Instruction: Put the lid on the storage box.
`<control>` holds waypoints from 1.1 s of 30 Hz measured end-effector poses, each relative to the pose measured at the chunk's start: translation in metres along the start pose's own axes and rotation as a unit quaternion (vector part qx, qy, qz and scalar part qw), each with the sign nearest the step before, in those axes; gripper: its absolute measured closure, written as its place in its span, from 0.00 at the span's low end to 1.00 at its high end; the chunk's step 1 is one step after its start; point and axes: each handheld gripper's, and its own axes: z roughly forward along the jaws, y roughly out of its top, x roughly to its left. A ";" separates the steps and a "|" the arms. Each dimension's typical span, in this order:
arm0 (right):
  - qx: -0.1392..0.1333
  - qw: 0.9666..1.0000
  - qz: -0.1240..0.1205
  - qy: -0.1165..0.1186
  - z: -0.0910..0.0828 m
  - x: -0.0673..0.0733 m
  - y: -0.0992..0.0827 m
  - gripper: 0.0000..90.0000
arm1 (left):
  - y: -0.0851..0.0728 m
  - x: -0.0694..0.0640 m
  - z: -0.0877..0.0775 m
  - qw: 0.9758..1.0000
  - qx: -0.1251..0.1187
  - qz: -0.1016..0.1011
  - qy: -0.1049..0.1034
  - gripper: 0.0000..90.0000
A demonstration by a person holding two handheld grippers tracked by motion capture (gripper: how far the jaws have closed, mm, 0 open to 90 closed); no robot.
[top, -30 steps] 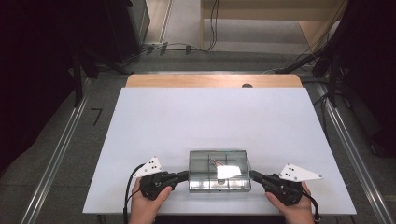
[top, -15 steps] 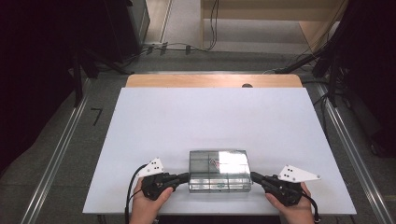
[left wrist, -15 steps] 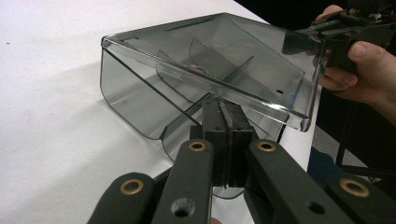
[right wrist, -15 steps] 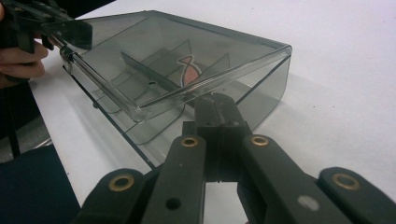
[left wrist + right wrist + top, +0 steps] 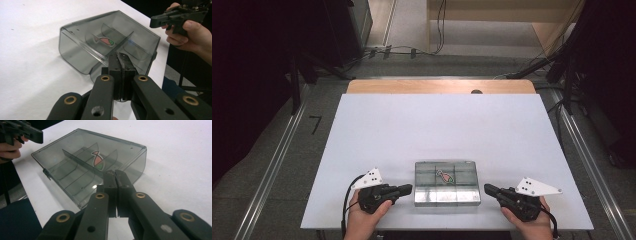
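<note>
Now, on the left, the left claw [image 5: 406, 189] lies low over the white tabletop [image 5: 437, 130], held in the person's left hand [image 5: 364, 217], its tip pointing toward the left end of the box and just beside it. In the left gripper view its jaws stand pressed together with nothing between them, closed on air, the tip [image 5: 121, 58] close against the near wall of the box.

In the middle sits the clear smoky plastic organizer box [image 5: 446, 182], flat on the tabletop near the person's edge, its lid down. Dividers split it into compartments, and a small red-and-green sticker [image 5: 444, 175] shows on the lid, over the middle compartment of the far row. In the left gripper view the box [image 5: 107, 47] is seen end-on, the sticker [image 5: 106, 41] showing through the tinted plastic.

Over on the right, the right claw [image 5: 488, 189] comes in from the right hand [image 5: 532, 225], tip aimed at the box's right end, near it but apart, with a strip of tabletop between. The right gripper view has its jaws together, closed, nothing held, the tip [image 5: 115, 173] just short of the box [image 5: 87, 165]. A cable trails from each claw.
</note>
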 end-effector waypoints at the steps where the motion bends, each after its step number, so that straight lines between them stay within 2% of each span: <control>1: -0.003 1.000 0.002 -0.002 -0.002 -0.002 0.001 0.91 | 0.000 0.000 -0.001 1.000 -0.002 0.000 -0.002 0.97; 2: -0.003 1.000 0.002 -0.002 -0.002 -0.002 0.001 0.91 | 0.001 0.000 -0.001 1.000 -0.003 0.002 -0.001 0.97; 3: -0.009 1.000 0.008 -0.001 -0.004 -0.004 0.001 0.87 | 0.001 -0.001 -0.001 1.000 -0.004 0.003 0.003 0.92; 4: -0.009 1.000 0.008 -0.001 -0.004 -0.004 0.001 0.87 | 0.001 -0.001 -0.001 1.000 -0.005 0.004 0.005 0.92; 6: -0.015 1.000 0.008 -0.002 -0.006 -0.005 0.002 0.80 | 0.001 -0.002 -0.001 1.000 -0.007 0.009 0.012 0.84; 10: -0.020 1.000 0.010 -0.014 -0.008 -0.006 0.005 0.58 | 0.002 -0.003 -0.003 0.999 -0.019 0.021 0.022 0.68; 11: -0.023 0.999 0.008 -0.021 -0.008 -0.007 0.006 0.48 | 0.002 -0.003 -0.004 0.999 -0.023 0.022 0.026 0.60; 12: -0.023 0.999 0.010 -0.026 -0.008 -0.007 0.006 0.42 | 0.003 -0.003 -0.005 0.999 -0.027 0.023 0.031 0.55; 13: -0.023 0.999 0.010 -0.026 -0.008 -0.007 0.006 0.42 | 0.003 -0.003 -0.007 0.999 -0.031 0.023 0.035 0.55; 15: -0.023 0.999 0.010 -0.036 -0.009 -0.008 0.006 0.31 | 0.003 -0.002 -0.009 0.998 -0.037 0.022 0.044 0.47; 18: -0.022 0.999 0.004 -0.036 -0.011 -0.010 0.007 0.17 | 0.003 0.002 -0.012 0.998 -0.038 0.022 0.053 0.36; 20: -0.029 0.999 0.011 -0.031 -0.015 -0.014 0.007 0.12 | 0.003 0.005 -0.015 0.997 -0.043 0.017 0.059 0.28; 27: -0.036 0.999 0.015 -0.038 -0.021 -0.023 0.006 0.08 | 0.002 0.011 -0.022 0.996 -0.047 0.012 0.078 0.19; 29: -0.040 0.998 0.017 -0.041 -0.024 -0.028 0.005 0.08 | 0.002 0.013 -0.023 0.996 -0.047 0.011 0.079 0.12; 33: -0.042 0.998 0.017 -0.044 -0.027 -0.031 0.004 0.07 | 0.002 0.015 -0.026 0.995 -0.048 0.011 0.090 0.12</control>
